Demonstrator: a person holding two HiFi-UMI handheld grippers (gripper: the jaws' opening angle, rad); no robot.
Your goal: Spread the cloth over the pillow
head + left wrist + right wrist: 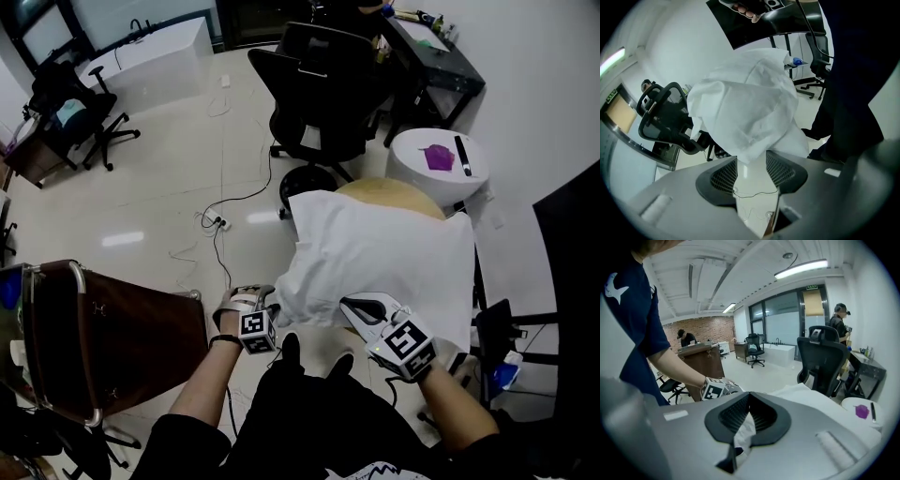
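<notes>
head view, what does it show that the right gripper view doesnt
Only the head view: a power strip on the floor and a tan rounded surface peeking out behind the cloth. Only the right gripper view: the right gripper seen along its jaws, shut on a fold of cloth, plus a ceiling light and a standing person far back. Both: the cloth, the black chair, the round white table, and the left gripper with its marker cube.

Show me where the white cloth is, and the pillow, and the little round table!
cloth (pixel 384 262): head view, on the middle of the white sheet.
pillow (pixel 394 190): head view, on the tan edge peeking out above the cloth.
round table (pixel 411 155): head view, on the bare white top.
</notes>
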